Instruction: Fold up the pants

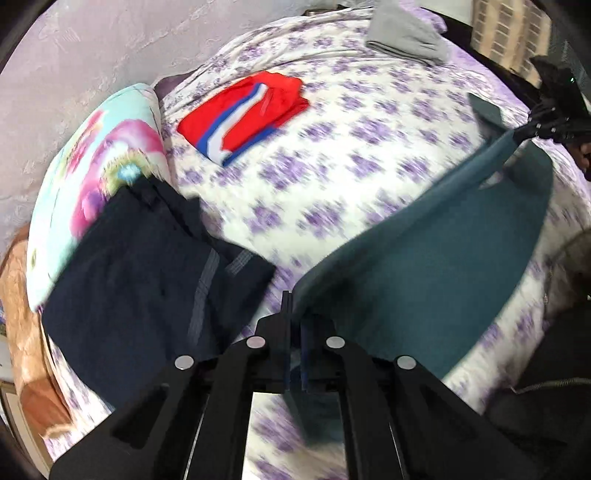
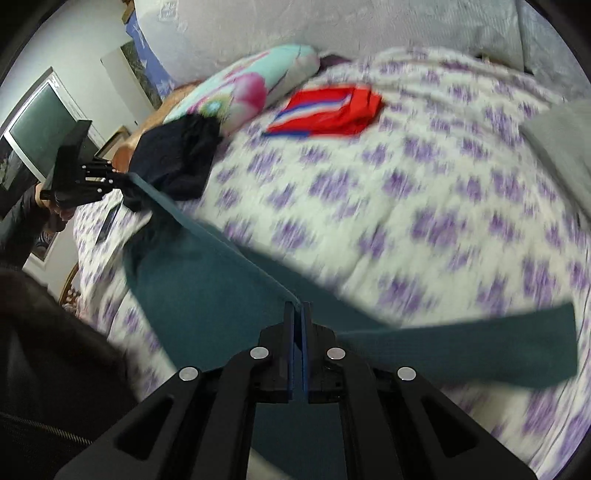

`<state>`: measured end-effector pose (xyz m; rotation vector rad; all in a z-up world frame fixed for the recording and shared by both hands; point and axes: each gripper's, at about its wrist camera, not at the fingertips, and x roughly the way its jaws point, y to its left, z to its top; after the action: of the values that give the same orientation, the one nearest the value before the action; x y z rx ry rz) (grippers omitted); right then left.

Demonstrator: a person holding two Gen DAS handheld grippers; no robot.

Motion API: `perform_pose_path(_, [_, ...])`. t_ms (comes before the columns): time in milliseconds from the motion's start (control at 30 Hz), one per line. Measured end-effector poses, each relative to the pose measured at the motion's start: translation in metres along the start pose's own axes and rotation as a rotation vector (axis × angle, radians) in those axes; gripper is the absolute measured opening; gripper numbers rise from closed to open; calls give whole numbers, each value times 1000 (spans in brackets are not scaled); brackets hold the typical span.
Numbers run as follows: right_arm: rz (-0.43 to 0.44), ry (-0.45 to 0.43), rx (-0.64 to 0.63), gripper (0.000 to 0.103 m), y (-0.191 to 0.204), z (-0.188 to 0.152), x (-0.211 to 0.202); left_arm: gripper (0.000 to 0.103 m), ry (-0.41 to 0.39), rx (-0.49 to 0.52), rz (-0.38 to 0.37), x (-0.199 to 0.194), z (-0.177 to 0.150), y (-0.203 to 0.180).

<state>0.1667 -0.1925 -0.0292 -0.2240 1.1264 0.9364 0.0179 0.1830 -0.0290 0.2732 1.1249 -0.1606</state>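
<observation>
Both gripper (image 1: 293, 314) sets clamp teal pants (image 1: 424, 266), stretched between them.

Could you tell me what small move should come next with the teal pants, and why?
Probably carry the held edge across and lower it onto the rest. Both the left claw and right claw are shut on the teal pants, stretched taut above the bedspread.

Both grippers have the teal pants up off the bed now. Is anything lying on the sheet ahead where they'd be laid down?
Nothing visible does: the flowered sheet ahead of the teal pants is bare. The red shorts, dark pants and grey garment lie off to the edges.
</observation>
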Motion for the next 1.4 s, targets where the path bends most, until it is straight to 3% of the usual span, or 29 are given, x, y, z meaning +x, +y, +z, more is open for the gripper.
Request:
perform_pose_path(100, [31, 14, 96, 3, 6, -38, 8, 3, 34, -68, -53, 13, -35, -22])
perform_pose_path(233, [18, 68, 190, 6, 15, -86, 43, 3, 124, -122, -69, 52, -76, -41])
perform_pose_path(333, [-26, 83, 249, 22, 16, -107, 62, 13, 163, -201, -71, 66, -99, -43])
perform_pose_path(367, [-12, 74, 265, 34, 17, -110, 62, 14, 155, -225, -77, 66, -104, -42])
perform_pose_path(400, [-6, 63, 267, 43, 20, -110, 57, 18, 137, -249, -84, 63, -107, -41])
perform_pose_path(433, [-3, 56, 260, 45, 23, -108, 51, 22, 122, -266, -82, 58, -108, -40])
perform_pose_path(567, [51, -16, 280, 47, 19, -103, 16, 41, 55, -309, -92, 29, -111, -34])
perform_pose_path(600, [36, -55, 310, 50, 12, -101, 4, 58, 41, -332, -62, 23, -112, -31])
perform_pose_path(667, [3, -116, 361, 53, -2, -98, -14, 66, 9, -387, 0, 12, -118, -24])
perform_pose_path(767, [-58, -166, 415, 54, -21, -92, -27, 66, 0, -505, -38, 3, -125, -15])
perform_pose_path(933, [-75, -197, 416, 54, -30, -79, -26, 64, 78, -643, -78, 15, -128, -13])
perform_pose_path(1067, [-89, -190, 406, 54, -33, -71, -20, 46, 120, -741, -92, 34, -122, -11])
perform_pose_path(1167, [-136, -192, 428, 54, -42, -71, -22, 42, 169, -769, -50, 47, -116, -11])
perform_pose_path(1300, [-302, -196, 501, 57, -69, -72, -28, 19, 202, -897, -15, 58, -117, 1])
perform_pose_path(1400, [-426, -188, 558, 61, -95, -64, -26, 13, 245, -933, 47, 61, -118, 2])
